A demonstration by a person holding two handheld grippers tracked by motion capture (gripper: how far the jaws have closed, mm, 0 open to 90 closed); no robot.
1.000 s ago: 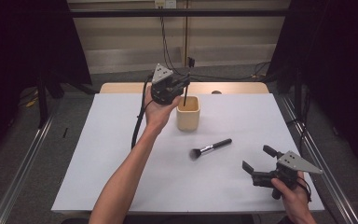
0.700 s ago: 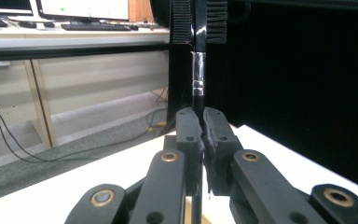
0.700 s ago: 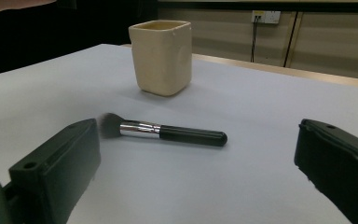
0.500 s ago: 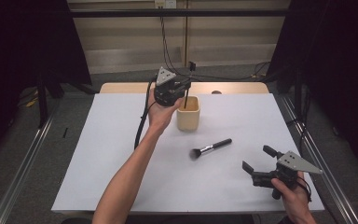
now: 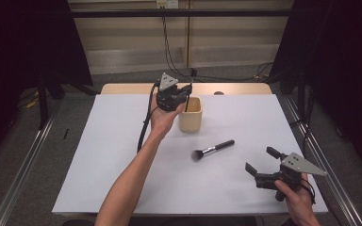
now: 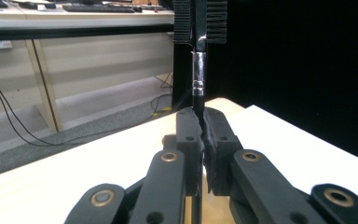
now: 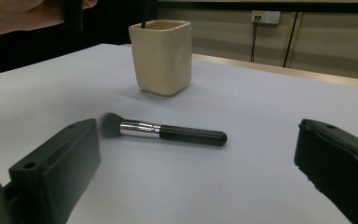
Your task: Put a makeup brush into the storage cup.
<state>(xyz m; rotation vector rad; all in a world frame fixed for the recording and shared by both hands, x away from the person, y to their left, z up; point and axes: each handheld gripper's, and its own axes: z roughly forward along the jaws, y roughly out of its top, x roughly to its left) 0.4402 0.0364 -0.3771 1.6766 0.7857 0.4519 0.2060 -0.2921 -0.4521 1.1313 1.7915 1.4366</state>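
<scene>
The left gripper (image 5: 181,94) was held above the near-left rim of the cream, square-sided ceramic cup (image 5: 190,114), which stood toward the far middle of the white table (image 5: 99,160). Its fingers (image 6: 189,135) were clenched on a slim black-handled brush with a silver ferrule (image 6: 198,74); in the left gripper view the handle passed between the pads and rose straight up past them, and in the high view its lower end dipped into the cup's mouth. The right gripper (image 5: 263,164) hovered low over the near-right part of the table, its fingers (image 7: 60,158) spread wide and grasping nothing. A second black-handled makeup brush with a silver ferrule and grey bristles (image 5: 212,149) lay flat on the table between the cup and the right gripper, ahead of the open fingers and clear of them, bristles pointing to the person's left.
</scene>
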